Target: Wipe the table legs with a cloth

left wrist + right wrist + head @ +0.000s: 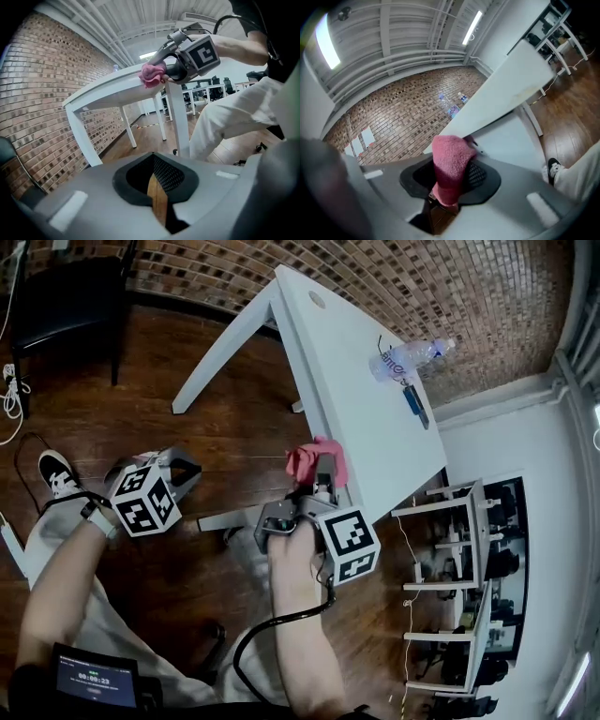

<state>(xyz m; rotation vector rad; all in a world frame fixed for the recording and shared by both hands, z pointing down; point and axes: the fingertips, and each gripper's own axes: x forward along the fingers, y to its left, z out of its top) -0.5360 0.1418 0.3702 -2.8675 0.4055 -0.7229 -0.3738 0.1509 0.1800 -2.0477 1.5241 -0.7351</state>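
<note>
The grey left tool and right tool bear black-and-white marker cubes; white trousers, black cable.

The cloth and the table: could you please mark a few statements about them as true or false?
1. The right gripper holds the cloth. True.
2. The cloth is blue. False: it is pink.
3. A bottle lies on the table. True.
4. The left gripper grips a table leg. False: it holds nothing and is off to the side of the table.
5. The table is black. False: it is white.
</note>
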